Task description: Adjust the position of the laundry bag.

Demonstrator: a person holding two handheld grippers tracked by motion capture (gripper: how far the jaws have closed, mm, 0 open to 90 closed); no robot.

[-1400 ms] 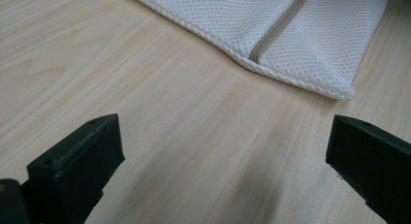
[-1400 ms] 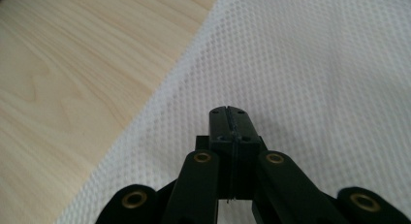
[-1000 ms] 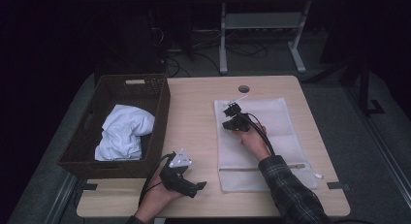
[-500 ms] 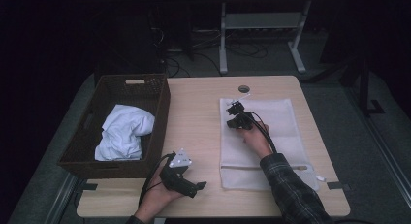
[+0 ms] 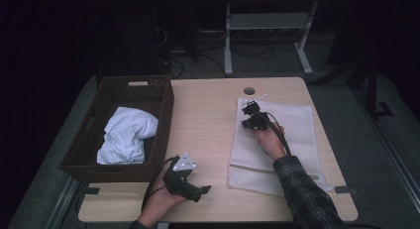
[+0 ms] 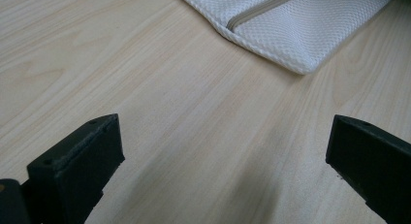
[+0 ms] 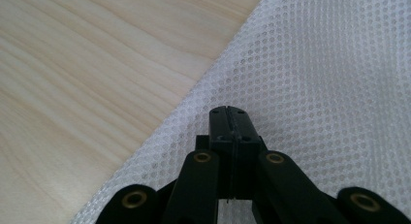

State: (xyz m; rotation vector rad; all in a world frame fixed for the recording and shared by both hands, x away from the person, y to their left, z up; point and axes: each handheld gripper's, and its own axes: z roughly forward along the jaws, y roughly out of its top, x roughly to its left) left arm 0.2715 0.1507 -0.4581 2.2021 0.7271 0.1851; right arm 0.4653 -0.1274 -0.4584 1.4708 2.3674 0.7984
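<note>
Pressing my right tongs (image 7: 228, 118), jaws together and empty, onto the mesh bag (image 5: 297, 125) to flatten it; left tongs (image 6: 223, 151) rest spread

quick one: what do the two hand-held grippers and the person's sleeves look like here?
Both are black. The left hand-held gripper carries a grey three-cornered plate on top and has blocky rectangular jaws. The right hand-held gripper has black linkage arms with brass-coloured pivots. Black cables trail from it. The right sleeve is dark plaid.
</note>
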